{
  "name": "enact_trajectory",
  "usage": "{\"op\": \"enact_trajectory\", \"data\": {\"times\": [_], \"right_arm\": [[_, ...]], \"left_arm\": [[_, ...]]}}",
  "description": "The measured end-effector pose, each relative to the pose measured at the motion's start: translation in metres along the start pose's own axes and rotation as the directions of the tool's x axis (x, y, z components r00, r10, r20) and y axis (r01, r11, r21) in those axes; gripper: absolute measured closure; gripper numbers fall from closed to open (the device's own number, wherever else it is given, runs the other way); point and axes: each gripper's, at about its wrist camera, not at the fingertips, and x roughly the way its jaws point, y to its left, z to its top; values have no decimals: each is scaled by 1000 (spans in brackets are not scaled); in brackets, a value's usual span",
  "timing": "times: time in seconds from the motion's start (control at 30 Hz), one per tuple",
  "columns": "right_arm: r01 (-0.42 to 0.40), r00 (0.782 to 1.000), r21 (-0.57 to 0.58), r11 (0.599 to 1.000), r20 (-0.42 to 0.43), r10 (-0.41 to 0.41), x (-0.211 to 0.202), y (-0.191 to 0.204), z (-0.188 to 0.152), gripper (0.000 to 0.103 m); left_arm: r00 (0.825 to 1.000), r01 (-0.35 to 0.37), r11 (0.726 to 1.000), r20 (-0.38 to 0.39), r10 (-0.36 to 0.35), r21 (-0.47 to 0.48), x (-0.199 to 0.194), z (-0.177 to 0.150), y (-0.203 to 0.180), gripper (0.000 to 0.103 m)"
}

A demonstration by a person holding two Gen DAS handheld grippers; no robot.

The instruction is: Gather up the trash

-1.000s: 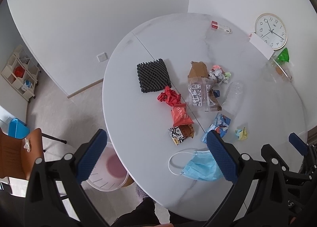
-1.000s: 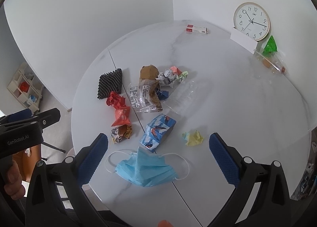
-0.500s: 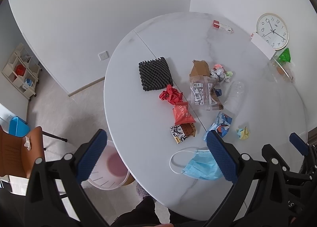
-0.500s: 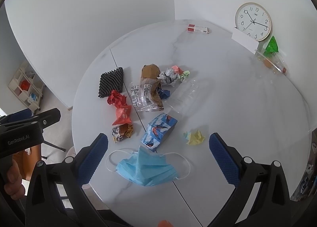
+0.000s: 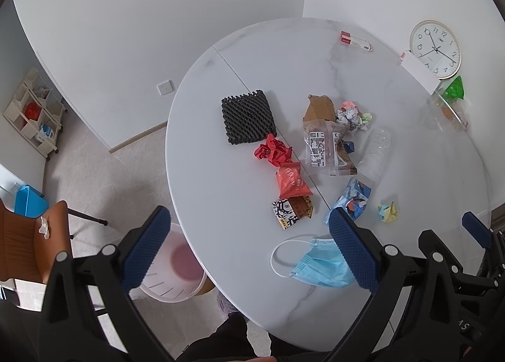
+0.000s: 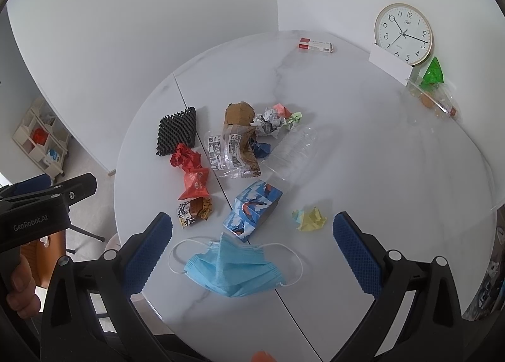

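Blue mask (image 6: 235,267) (flat) between spread fingers (image 6: 146,254)

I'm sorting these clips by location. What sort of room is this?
Probably a home dining corner or a small office room: a round marble-look table strewn with litter, a clock leaning on the wall, a chair.

Left tool (image 5: 249,246): black frame, silver screws, blue dimpled pads (image 5: 353,248).
Right tool (image 6: 251,250): black frame, blue dimpled pads.
Marking: white "GenRobot.AI".
Hand (image 6: 19,289): bare skin.

Readable print on show
"GenRobot.AI" stands on the left hand-held gripper (image 6: 31,220); the wall clock (image 6: 404,34) carries numerals 1 to 12.
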Motion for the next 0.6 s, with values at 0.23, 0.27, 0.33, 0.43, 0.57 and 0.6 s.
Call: {"op": "enact_trajectory", "data": {"times": [0.23, 0.27, 0.33, 0.43, 0.57, 0.6], "right_arm": [[-1, 1000, -1, 1000, 0, 1, 0, 0, 0, 2], [-1, 1000, 0, 1000, 0, 1, 0, 0, 0, 2], [-1, 1000, 0, 1000, -2, 1, 0, 0, 0, 2], [-3, 1000, -2, 1000, -5, 3, 1, 1, 0, 2], [-5, 1000, -5, 1000, -11, 5, 3, 1, 0, 2], [-6, 1000, -6, 1000, -13, 6, 4, 0, 0, 2]], "left_arm": [[1000, -2, 1000, -4, 2, 0, 1, 0, 1, 7], [1000, -3, 1000, -5, 3, 1, 2, 0, 1, 7], [1000, -4, 1000, -7, 4, 1, 2, 0, 1, 7], [1000, -6, 1000, -12, 6, 0, 4, 0, 1, 7], [1000, -9, 1000, -17, 9, -2, 5, 1, 1, 7], [1000, -10, 1000, -19, 10, -3, 5, 1, 1, 7]]}}
